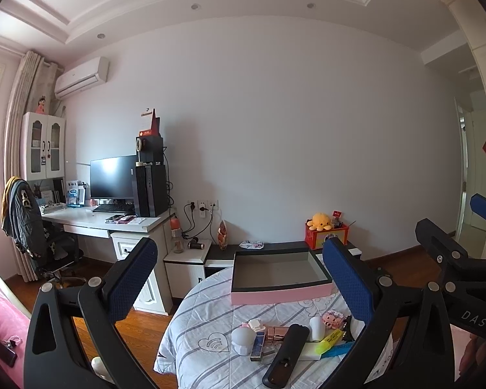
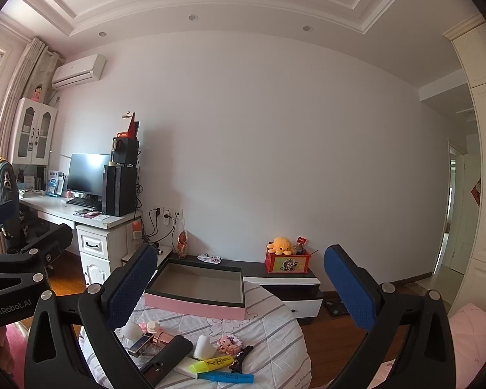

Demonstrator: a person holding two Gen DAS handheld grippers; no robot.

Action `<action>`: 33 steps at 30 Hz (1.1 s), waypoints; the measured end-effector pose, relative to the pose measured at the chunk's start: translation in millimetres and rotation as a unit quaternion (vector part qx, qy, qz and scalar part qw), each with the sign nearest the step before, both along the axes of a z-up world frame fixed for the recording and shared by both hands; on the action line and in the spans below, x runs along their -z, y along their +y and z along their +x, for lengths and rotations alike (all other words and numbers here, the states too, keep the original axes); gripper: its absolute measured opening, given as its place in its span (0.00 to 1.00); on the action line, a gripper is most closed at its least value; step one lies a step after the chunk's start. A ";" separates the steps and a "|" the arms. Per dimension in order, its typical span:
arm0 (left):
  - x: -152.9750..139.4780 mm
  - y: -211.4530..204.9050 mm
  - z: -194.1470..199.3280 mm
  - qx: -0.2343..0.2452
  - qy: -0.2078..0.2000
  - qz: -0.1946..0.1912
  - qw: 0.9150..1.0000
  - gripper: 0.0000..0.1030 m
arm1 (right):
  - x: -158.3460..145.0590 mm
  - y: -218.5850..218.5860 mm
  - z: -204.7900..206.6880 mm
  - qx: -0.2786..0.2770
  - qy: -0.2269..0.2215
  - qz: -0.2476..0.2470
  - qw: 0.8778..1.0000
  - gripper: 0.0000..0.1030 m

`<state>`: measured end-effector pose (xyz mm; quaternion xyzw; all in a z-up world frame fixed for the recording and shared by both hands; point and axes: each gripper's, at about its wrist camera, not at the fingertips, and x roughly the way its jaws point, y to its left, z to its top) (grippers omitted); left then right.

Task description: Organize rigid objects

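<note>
Pink-sided shallow rectangular box with dark rim and grey floor, lying bare inside at 12 o'clock on the round striped grey-and-white quilted surface. At 6 o'clock of that box, a loose cluster: long black remote-like bar, yellow highlighter, blue marker, white cylinder, small pink block figure. Beyond, at 1 o'clock, red printed box carrying a yellow plush octopus on a low dark cabinet; at 10 o'clock, white desk with monitor. Left gripper spread wide, holding nothing; right gripper likewise agape, empty. Other small items in the cluster overlapped, hard to identify; blue marker partly cut off in the left view.
</note>
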<state>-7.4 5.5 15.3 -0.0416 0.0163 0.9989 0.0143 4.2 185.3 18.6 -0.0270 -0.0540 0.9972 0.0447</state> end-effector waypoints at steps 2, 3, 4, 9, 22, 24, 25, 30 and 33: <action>0.7 0.3 -0.9 -0.001 -0.001 0.001 1.000 1.00 | 0.3 0.5 -0.8 0.000 -0.001 0.000 1.000 1.00; 1.6 0.0 -1.2 -0.001 -0.001 0.001 1.000 1.00 | 0.7 0.4 -0.6 -0.001 -0.001 0.000 1.000 1.00; 1.6 -0.2 -1.1 -0.001 -0.001 0.000 1.000 1.00 | 0.3 0.3 -0.7 0.000 -0.001 0.000 1.000 1.00; 2.3 -0.4 -1.4 -0.001 -0.002 0.000 1.000 1.00 | -0.6 -0.4 -0.7 -0.001 -0.002 0.001 1.000 1.00; 5.3 -2.6 -4.3 -0.001 -0.005 -0.002 1.000 1.00 | 2.4 -0.1 -2.1 -0.002 -0.006 0.002 1.000 1.00; 5.2 -2.6 -5.1 0.000 -0.006 -0.003 1.000 1.00 | 2.2 -0.1 -3.2 -0.002 -0.007 0.003 1.000 1.00; 5.8 -3.0 -5.7 -0.001 -0.006 -0.003 1.000 1.00 | 2.1 0.4 -3.5 -0.002 -0.007 0.003 1.000 1.00; 8.5 -2.6 -11.2 -0.003 -0.011 -0.005 1.000 1.00 | 2.4 2.5 -6.0 -0.002 -0.007 0.001 1.000 1.00; 10.5 -2.6 -15.4 -0.005 -0.015 -0.005 1.000 1.00 | 3.1 2.3 -8.4 -0.001 -0.010 -0.001 1.000 1.00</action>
